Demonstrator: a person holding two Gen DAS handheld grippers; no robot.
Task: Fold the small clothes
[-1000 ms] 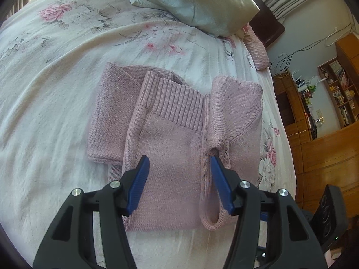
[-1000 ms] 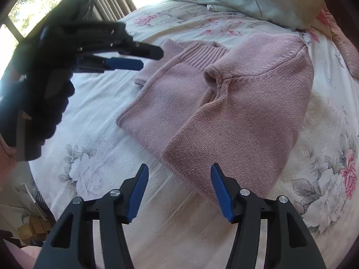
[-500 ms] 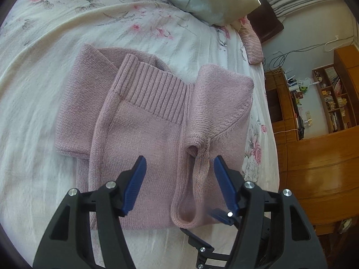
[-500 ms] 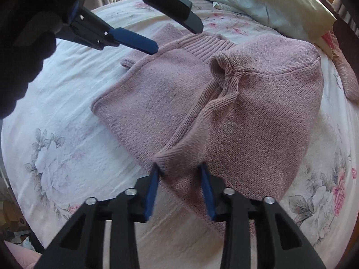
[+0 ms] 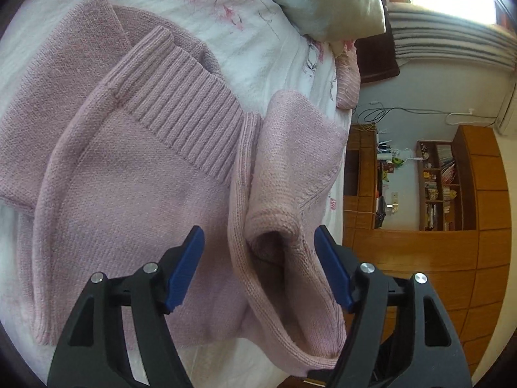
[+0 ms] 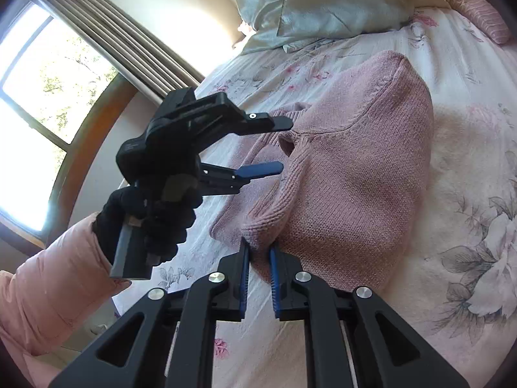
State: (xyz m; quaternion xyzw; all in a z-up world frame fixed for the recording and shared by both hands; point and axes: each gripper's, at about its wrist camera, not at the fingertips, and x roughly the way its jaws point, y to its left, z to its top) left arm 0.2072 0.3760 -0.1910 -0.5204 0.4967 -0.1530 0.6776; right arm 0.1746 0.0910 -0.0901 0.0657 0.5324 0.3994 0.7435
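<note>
Fingers of the left gripper (image 5: 258, 268) stand wide apart and hold nothing, hovering low over the pink sweater (image 5: 135, 200), which lies partly folded on the flowered bed (image 6: 468, 194). To the right, the right gripper (image 6: 259, 258) has its fingers pinched nearly together on the near corner of the sweater's hem (image 6: 258, 236), which bunches between the pads.

The bite looks shallow. A quick lift could let the loose knit slide out, or catch only the top layer so the folded sleeve (image 5: 290, 168) falls open. With the left gripper close over the same edge, the two tools could also bump.

A second ago both pairs of fingers were spread above the sweater; since then the right pair has closed on the hem and the left has come nearer.
</note>
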